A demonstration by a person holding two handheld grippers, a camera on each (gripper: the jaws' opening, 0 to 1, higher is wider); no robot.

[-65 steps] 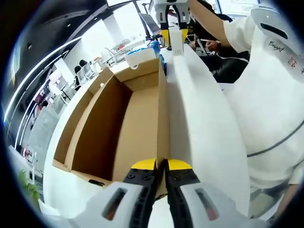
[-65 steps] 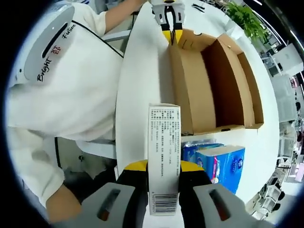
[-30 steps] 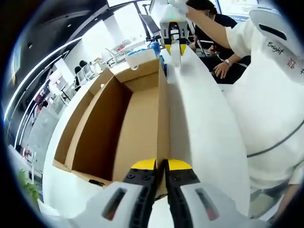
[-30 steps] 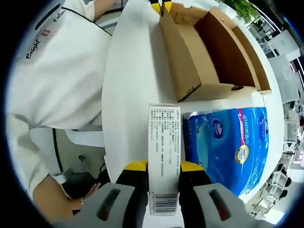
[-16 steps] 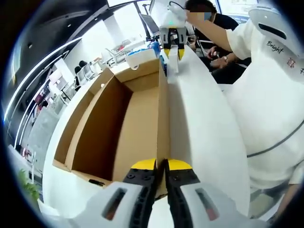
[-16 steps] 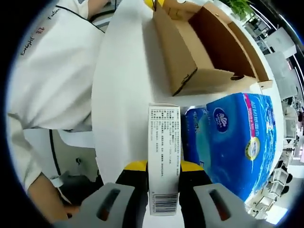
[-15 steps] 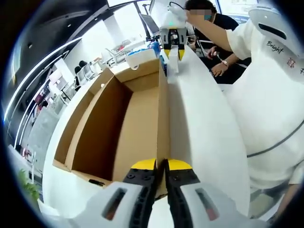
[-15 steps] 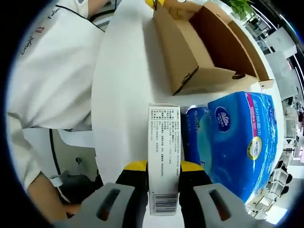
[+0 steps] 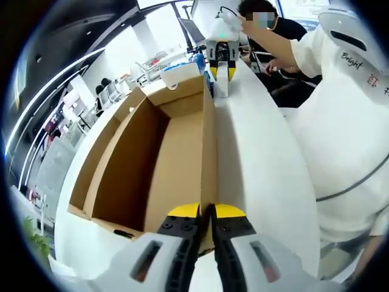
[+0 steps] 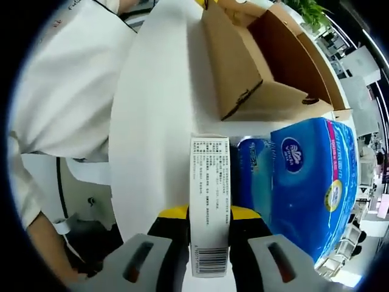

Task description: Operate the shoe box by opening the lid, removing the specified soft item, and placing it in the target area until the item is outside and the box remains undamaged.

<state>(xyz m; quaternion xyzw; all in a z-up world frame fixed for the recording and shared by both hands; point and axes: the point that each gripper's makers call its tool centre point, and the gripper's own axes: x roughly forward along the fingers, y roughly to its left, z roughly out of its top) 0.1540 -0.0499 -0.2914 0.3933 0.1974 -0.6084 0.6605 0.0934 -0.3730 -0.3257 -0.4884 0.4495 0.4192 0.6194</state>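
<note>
The shoe box (image 9: 152,164) lies open and empty; left gripper (image 9: 206,213) jaws pinch its wall. The right gripper (image 10: 209,213) clamps the white carton (image 10: 209,201) beside it, above the tabletop (image 10: 158,121); release remains.

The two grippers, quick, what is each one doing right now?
Left gripper: shut on the cardboard box wall.
Right gripper: shut on a small white carton.

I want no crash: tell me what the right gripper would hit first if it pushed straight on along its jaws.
Likely the white table: the right gripper, shut on the small white carton, points along bare tabletop beside the blue tissue pack. Farther on stands the cardboard box. Depth is unclear.
</note>
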